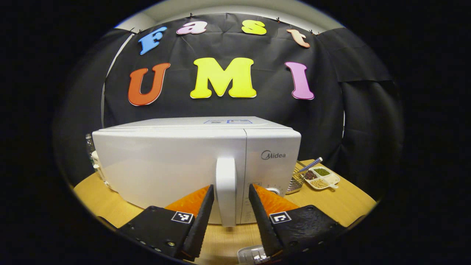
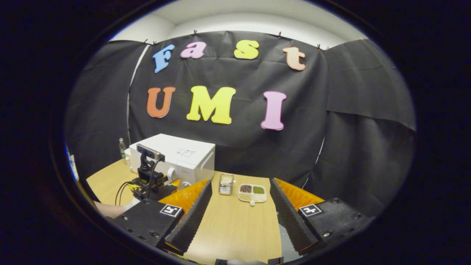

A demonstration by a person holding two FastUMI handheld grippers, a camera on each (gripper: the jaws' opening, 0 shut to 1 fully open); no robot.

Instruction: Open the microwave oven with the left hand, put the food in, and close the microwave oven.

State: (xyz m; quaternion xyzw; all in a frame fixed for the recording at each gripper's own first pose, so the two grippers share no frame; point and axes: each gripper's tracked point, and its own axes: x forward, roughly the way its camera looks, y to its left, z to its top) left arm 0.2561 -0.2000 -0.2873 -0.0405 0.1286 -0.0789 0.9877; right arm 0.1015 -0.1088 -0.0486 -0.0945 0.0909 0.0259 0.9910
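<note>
The microwave oven (image 1: 197, 165) stands closed on the wooden table (image 1: 353, 206), door facing the left gripper (image 1: 230, 193). Its door handle (image 1: 225, 191), an upright bar with a vertical long axis, lies dead ahead between the spread fingers, one on each side, neither visibly pressing it. Closing on the handle appears to be the next step. The right gripper (image 2: 240, 187) hovers spread and empty, well apart from the oven, facing the divided food tray (image 2: 252, 193) beside a small metal basket (image 2: 226, 184).
</note>
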